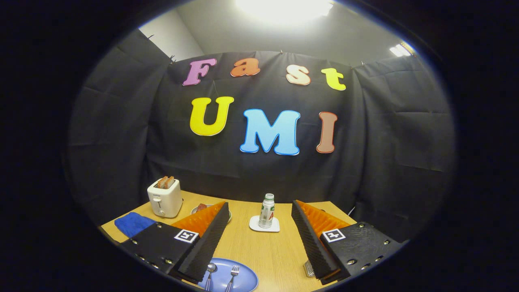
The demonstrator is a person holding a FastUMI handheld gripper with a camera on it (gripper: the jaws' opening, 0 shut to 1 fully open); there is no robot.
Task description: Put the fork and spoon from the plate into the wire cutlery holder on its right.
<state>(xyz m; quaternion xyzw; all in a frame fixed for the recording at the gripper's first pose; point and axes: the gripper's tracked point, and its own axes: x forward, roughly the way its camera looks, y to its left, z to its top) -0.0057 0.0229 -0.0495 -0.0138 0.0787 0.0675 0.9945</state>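
A: How far along is it?
B: Nothing moved yet, I'd judge: the spoon (210,271) and fork (233,275) both lie on the blue plate (247,280), spoon to the fork's left

A: And the wire cutlery holder (309,268)?
B: Right of the plate, mostly hidden by the right finger

A: The gripper (259,243)?
B: Jaws wide apart, holding nothing, touching nothing; the plate sits between the fingers, nearer the left one

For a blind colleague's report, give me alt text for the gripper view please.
The open gripper hovers over a wooden table, holding nothing; a spoon and fork lie on a blue plate near its left finger. Beyond stand a bottle on a coaster, a toaster and a blue cloth.
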